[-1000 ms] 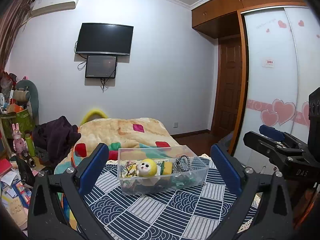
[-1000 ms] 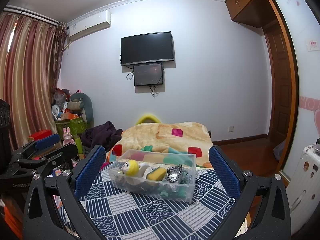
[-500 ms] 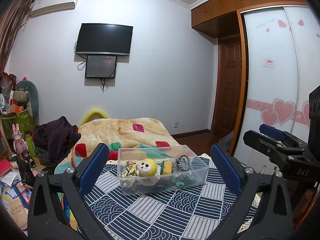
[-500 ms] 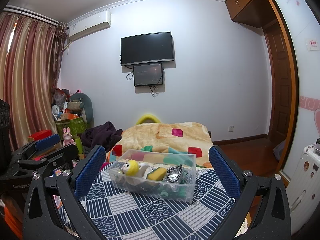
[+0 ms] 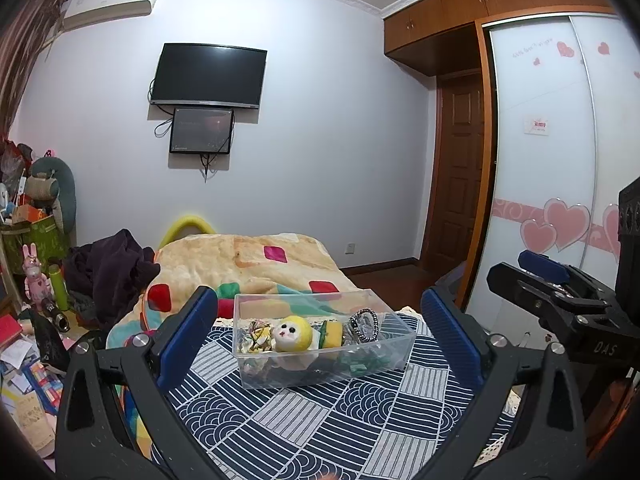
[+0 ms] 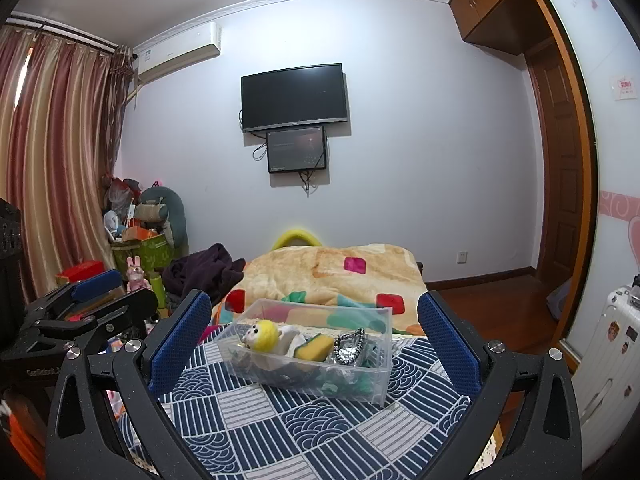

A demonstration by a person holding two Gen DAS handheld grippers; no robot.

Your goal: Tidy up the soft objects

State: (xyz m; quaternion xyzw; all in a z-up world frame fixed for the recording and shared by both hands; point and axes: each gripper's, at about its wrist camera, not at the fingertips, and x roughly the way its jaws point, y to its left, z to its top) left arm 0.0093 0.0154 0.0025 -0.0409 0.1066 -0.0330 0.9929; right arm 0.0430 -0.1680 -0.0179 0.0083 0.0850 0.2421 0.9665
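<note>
A clear plastic bin [image 5: 394,354] [image 6: 382,378] stands on a blue patterned cloth [image 5: 320,420] [image 6: 280,420]. In it lie a yellow-hooded doll [image 5: 294,334] [image 6: 262,334], a yellow-green sponge [image 5: 332,334] [image 6: 314,348], a silvery pouch [image 5: 364,324] [image 6: 350,348] and other soft bits. My left gripper [image 5: 319,320] is open and empty, held back from the bin. My right gripper [image 6: 314,320] is open and empty too, also short of the bin. Each gripper shows at the edge of the other's view.
A bed with an orange patterned blanket [image 5: 256,260] [image 6: 340,268] lies behind the cloth. Cluttered toys and boxes [image 5: 36,264] [image 6: 136,240] stand at the left. A wardrobe with heart stickers [image 5: 560,200] and a white suitcase [image 6: 612,344] are at the right.
</note>
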